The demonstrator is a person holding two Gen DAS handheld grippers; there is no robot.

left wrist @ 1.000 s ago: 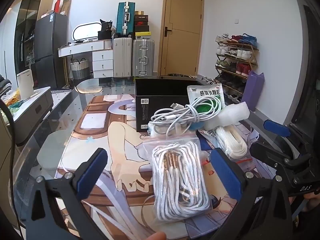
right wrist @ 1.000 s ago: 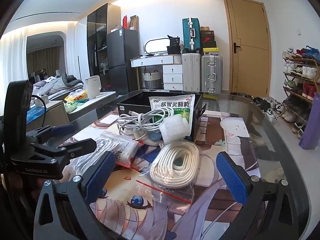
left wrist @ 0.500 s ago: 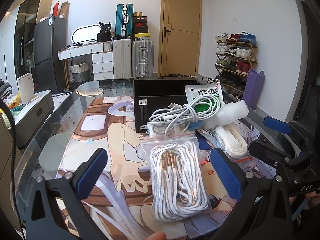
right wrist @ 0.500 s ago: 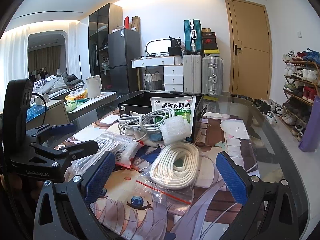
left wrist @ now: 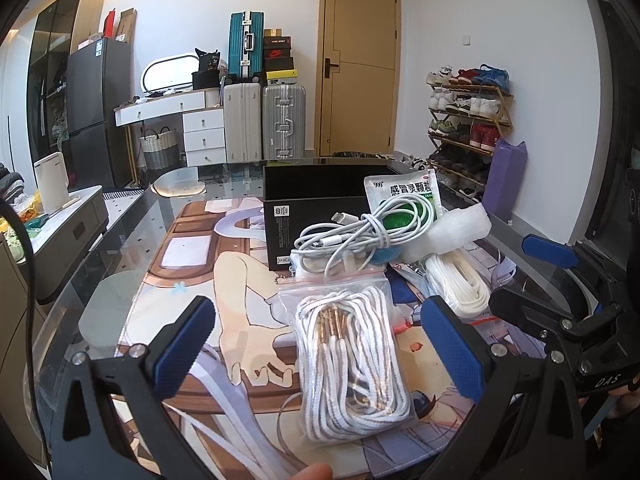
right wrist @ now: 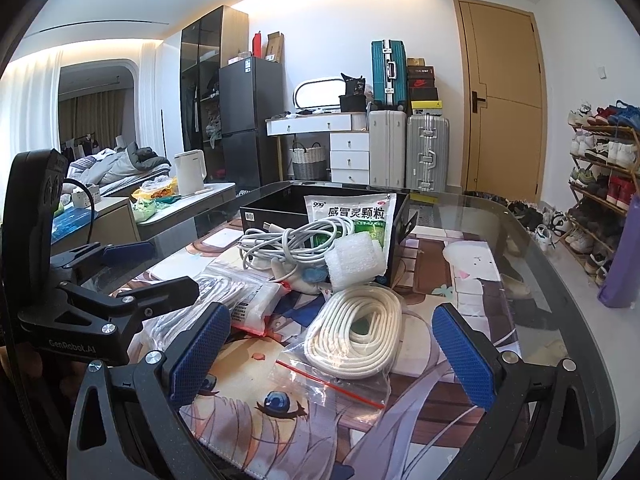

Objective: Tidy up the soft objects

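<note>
A clear zip bag of white-and-grey laces (left wrist: 354, 356) lies on the printed mat, between the spread blue pads of my left gripper (left wrist: 320, 344), which is open and above it. A second bag with a coil of cream cord (right wrist: 356, 330) lies between the wide-open pads of my right gripper (right wrist: 330, 348). Behind both sit a bundle of white charging cable (left wrist: 352, 236), a bubble-wrap roll (right wrist: 356, 258), a medicine sachet (right wrist: 352, 218) and a tissue pack (right wrist: 252, 306), heaped in front of an open black box (left wrist: 320, 200).
A printed anime mat (left wrist: 240, 280) covers the glass table (right wrist: 532, 264). A shoe rack (left wrist: 468, 120) and a purple bag (left wrist: 502, 180) stand to the right; suitcases, drawers and a fridge are at the back. A fingertip (left wrist: 312, 472) shows at the bottom edge.
Both grippers have stayed open. The left view has shifted slightly, with the lace bag sitting a little more centred between its pads; the objects have not moved.
</note>
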